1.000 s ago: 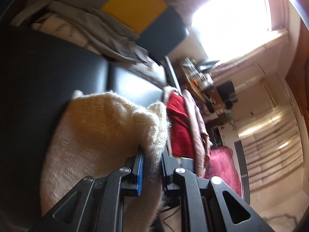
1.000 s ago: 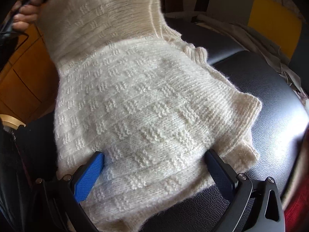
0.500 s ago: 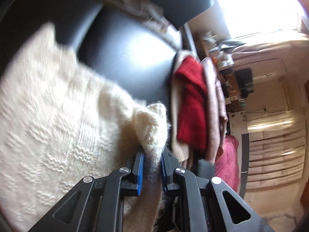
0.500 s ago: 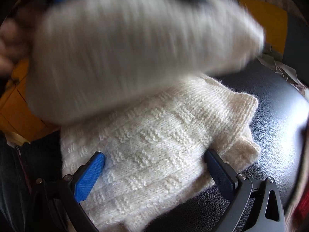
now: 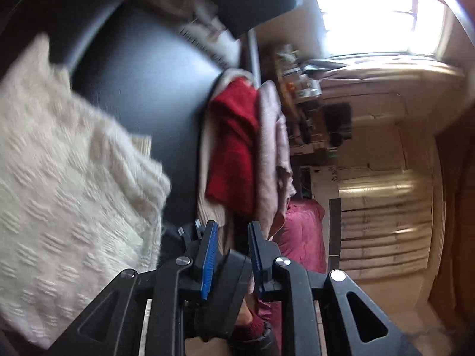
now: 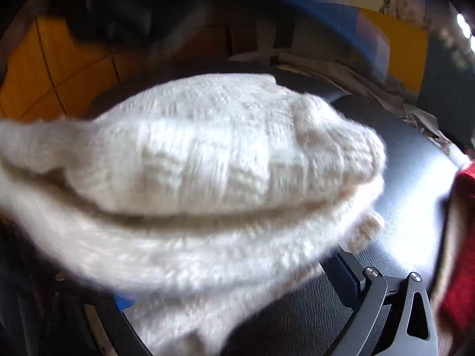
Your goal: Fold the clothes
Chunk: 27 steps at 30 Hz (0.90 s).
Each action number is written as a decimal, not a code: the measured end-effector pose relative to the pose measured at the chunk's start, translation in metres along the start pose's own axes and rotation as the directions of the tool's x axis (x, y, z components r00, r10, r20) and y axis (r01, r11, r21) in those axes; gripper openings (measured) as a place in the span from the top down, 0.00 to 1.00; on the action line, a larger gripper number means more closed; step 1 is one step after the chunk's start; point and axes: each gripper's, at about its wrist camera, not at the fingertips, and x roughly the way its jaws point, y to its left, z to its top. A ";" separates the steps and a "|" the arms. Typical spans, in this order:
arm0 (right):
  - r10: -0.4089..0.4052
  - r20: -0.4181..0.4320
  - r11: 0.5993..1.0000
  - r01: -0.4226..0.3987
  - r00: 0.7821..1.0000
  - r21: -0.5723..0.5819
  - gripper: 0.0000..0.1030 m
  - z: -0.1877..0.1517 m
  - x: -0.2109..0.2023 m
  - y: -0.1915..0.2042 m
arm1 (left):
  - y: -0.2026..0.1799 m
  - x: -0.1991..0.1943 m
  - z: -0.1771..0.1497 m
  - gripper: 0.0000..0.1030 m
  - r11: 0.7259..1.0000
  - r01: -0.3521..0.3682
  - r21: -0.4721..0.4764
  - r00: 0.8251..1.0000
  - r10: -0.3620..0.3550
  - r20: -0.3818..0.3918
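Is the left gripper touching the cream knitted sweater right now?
Apart. The left wrist view shows the left gripper, jaws just opened, empty; black seat shows between it and the cream knitted sweater.

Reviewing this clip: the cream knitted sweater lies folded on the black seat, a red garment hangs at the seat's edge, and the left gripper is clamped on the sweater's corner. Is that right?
Not quite. In the left wrist view the left gripper holds nothing: its jaws have just been opening, with an empty gap between the blue pads, and the cream knitted sweater lies apart to one side. The sweater is folded on the black seat, with the red garment at its edge.
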 end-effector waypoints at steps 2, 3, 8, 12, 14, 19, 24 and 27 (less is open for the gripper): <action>-0.012 -0.023 1.000 0.012 1.000 0.009 0.00 -0.012 -0.016 0.007 | 0.008 -0.033 0.006 0.80 0.998 -0.043 0.047 0.996 0.039 0.085; -0.015 -0.034 1.000 0.015 0.999 0.016 0.00 -0.019 -0.023 0.012 | 0.017 -0.052 0.008 0.80 0.994 -0.094 0.064 0.987 0.084 0.138; 0.025 -0.029 0.999 -0.023 0.999 0.040 0.00 -0.035 -0.073 0.016 | 0.083 -0.108 -0.001 0.80 0.939 -0.344 0.010 0.894 0.325 0.308; 0.188 0.077 0.980 -0.192 0.979 0.049 0.00 -0.014 -0.112 0.041 | 0.125 -0.124 -0.026 0.80 0.911 -0.412 -0.012 0.842 0.385 0.379; 0.292 0.083 0.954 -0.297 0.953 0.052 0.00 0.012 -0.102 0.051 | 0.135 -0.131 -0.039 0.80 0.915 -0.403 -0.007 0.832 0.369 0.414; 0.501 -0.018 0.842 -0.482 0.865 0.243 0.00 0.040 -0.044 0.055 | 0.144 -0.127 -0.051 0.77 0.940 -0.334 0.074 0.850 0.266 0.455; 0.603 0.096 0.714 -0.589 0.792 0.378 0.00 0.041 -0.031 0.058 | 0.127 -0.077 -0.060 0.75 0.925 -0.297 0.235 0.901 0.191 0.389; 0.584 0.042 0.728 -0.546 0.811 0.415 0.00 0.014 -0.022 0.064 | 0.122 -0.057 -0.072 0.74 0.910 -0.286 0.301 0.909 0.159 0.385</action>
